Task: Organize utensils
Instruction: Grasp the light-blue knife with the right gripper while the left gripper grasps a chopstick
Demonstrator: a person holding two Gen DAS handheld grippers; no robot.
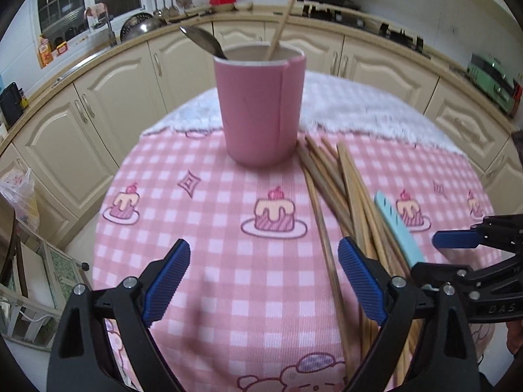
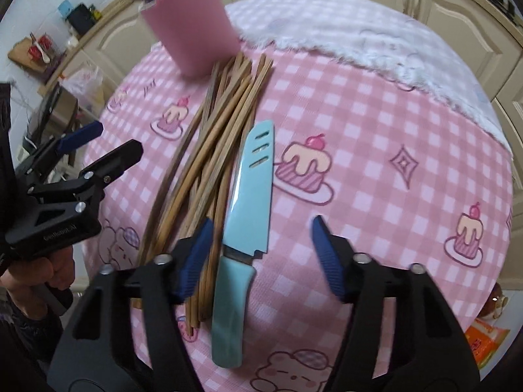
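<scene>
The right claw [image 2: 260, 254] hangs over the pink checked tabletop [image 2: 376, 137], its jaws apart and clear of the light-blue knife [image 2: 243, 228] lying between them. Just left of the knife lies a bundle of wooden chopsticks [image 2: 212, 150], reaching ahead to a pink cup [image 2: 193, 32]. The left claw [image 2: 108, 143] sits far left.

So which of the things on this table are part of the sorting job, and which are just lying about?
Job:
- pink holder cup
- metal spoon in it
- loose wooden chopsticks
- blue knife

Lying about:
- checked tablecloth
- white fleece
- orange packet
</scene>
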